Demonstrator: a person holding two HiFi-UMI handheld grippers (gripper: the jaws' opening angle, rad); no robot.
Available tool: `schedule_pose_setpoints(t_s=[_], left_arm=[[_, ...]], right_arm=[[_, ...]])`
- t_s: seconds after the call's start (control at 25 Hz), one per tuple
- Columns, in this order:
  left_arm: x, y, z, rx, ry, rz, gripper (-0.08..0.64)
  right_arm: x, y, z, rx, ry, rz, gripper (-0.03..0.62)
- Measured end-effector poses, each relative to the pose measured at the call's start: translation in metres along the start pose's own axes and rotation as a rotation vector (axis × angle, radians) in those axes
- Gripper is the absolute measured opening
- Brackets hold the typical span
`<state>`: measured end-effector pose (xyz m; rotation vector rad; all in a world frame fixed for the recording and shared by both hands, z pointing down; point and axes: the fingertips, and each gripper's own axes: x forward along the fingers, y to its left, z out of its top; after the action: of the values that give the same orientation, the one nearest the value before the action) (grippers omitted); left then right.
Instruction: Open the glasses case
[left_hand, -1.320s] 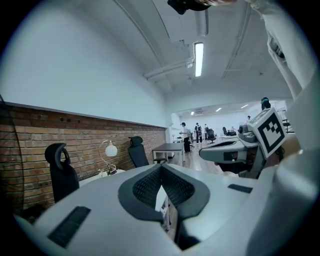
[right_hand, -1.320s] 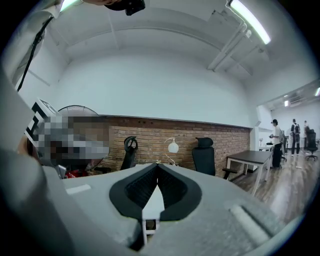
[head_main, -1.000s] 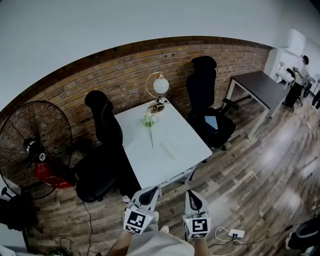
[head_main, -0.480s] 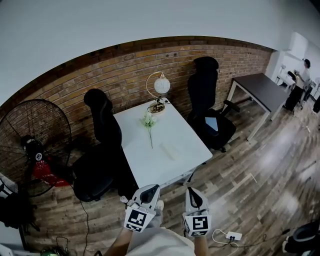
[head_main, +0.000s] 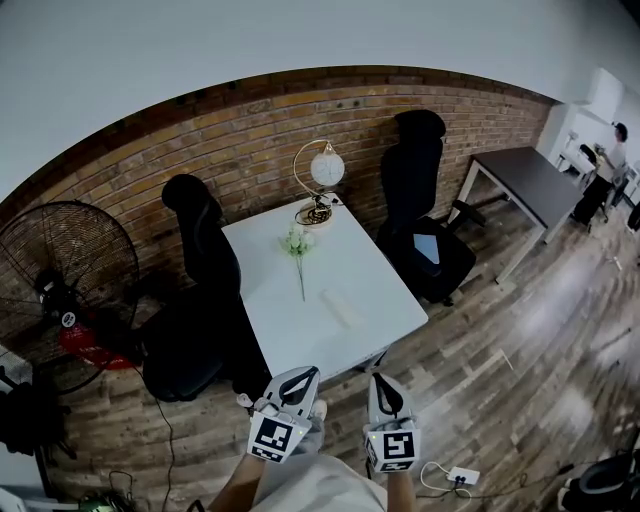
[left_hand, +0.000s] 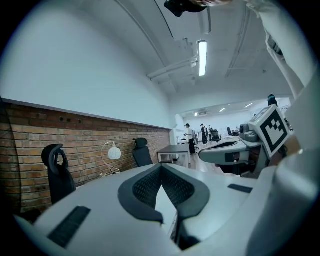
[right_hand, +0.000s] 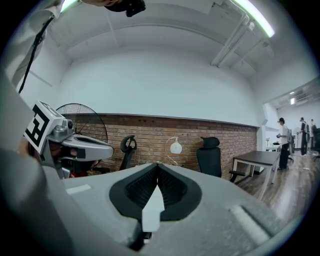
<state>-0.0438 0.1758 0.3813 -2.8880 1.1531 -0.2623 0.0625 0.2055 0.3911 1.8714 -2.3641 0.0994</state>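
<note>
1. On the head view: a white desk (head_main: 385, 300) stands against the brick wall (head_main: 240, 130), well ahead of both grippers.
   - The pale oblong thing on its near half, right of middle, is my best read for the glasses case (head_main: 339, 308). It looks closed, but it is too small to confirm.
   - A flower (head_main: 296, 243) lies just left of it, with the stem end near the case. A lamp (head_main: 321, 172) sits at the far edge.
   - The left gripper (head_main: 303, 375) and right gripper (head_main: 379, 382) are side by side over the floor (head_main: 500, 400), short of the desk edge and well apart from the case.
2. Left gripper view: the jaws meet at the tips with nothing between them. The case isn't visible because the gripper's own body covers the desk.
3. Right gripper view: the jaws are fully closed and empty. The case is hidden the same way.
4. My call on task state: this is the approach only, and the case is untouched.
5. Risks from here:
   - If closed jaws arrive at the case, they will shove it across the smooth desk instead of gripping it. They need to open first.
   - The case is pale on white, so its edges and the lid seam are hard to pick out, and a jaw could easily land on the wrong half.
   - If one gripper lifts the lid while the other isn't pinning the base, the whole case comes up or skids toward the near edge.
   - The flower stem is close enough to get swept on a sloppy approach from the left.
</note>
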Motion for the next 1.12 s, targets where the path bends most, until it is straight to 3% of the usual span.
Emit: schedule_pose_setpoints(t_s=[0.6,1.12], left_arm=[[0.065,0.055,-0.01,-0.027,0.025,-0.015,0.005],[0.132,0.105,-0.012,-0.041,0.041,-0.051,0.005]], right_arm=[[0.079,-0.017,-0.005,-0.004,0.061,0.019,0.006],[0.149,-0.05,-0.003,0.009,0.098,-0.03,0.006]])
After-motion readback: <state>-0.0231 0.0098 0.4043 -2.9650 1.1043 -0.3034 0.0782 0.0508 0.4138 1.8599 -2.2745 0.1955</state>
